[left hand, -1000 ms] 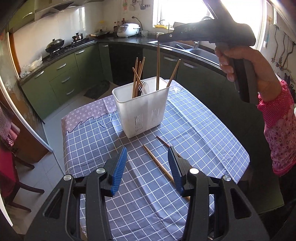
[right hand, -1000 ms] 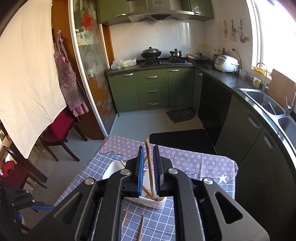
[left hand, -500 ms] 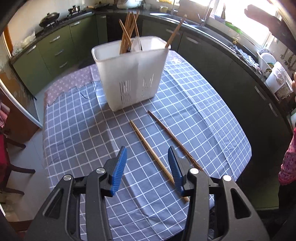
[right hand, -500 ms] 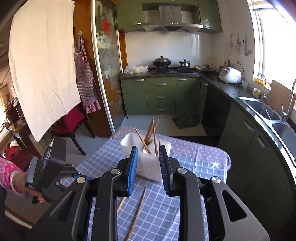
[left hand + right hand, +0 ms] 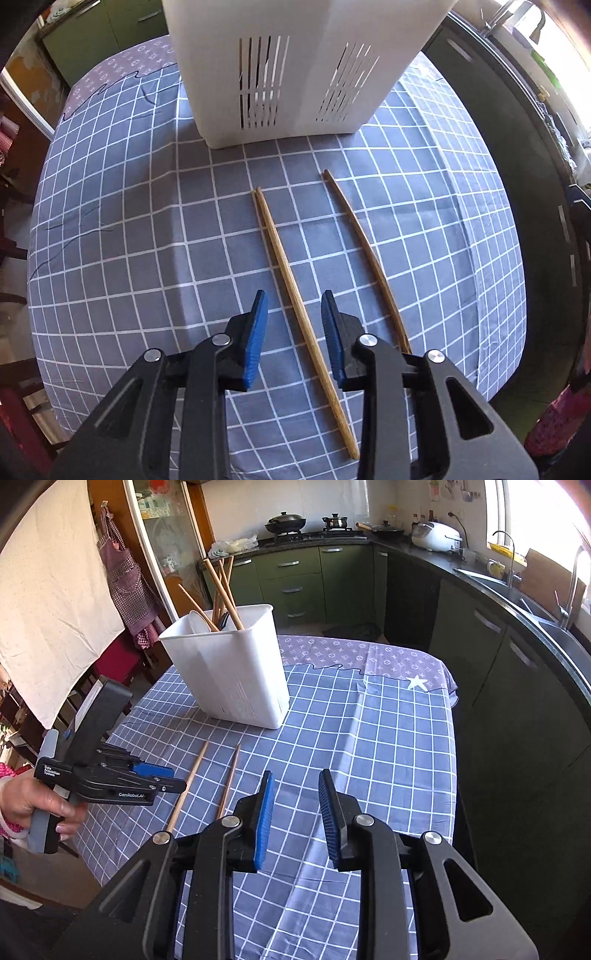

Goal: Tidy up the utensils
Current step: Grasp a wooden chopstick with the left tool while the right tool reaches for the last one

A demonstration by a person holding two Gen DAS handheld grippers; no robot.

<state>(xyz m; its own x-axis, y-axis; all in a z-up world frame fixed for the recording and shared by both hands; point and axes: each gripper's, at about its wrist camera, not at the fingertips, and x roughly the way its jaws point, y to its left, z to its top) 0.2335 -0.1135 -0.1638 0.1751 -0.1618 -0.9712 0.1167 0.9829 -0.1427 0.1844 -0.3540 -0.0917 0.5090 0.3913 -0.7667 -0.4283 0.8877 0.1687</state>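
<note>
Two wooden chopsticks lie on the checked tablecloth: a light one [image 5: 295, 295] and a darker one [image 5: 365, 254]. My left gripper [image 5: 293, 306] is open, low over the table, its blue pads on either side of the light chopstick without touching it. A white slotted utensil holder [image 5: 295, 66] stands just beyond; the right wrist view shows it [image 5: 229, 672] holding several chopsticks [image 5: 221, 590]. My right gripper [image 5: 295, 790] is open and empty above the table's right part. The left gripper [image 5: 162, 775] and both loose chopsticks [image 5: 186, 786] also show there.
The blue checked tablecloth [image 5: 388, 746] covers a small table with edges close on all sides. Green kitchen cabinets [image 5: 295, 579] and a sink counter [image 5: 517, 590] surround it. A red chair [image 5: 114, 661] stands to the left.
My right gripper let go of a chopstick into the holder, opened and drew back. My left gripper dropped down and forward to straddle the light chopstick.
</note>
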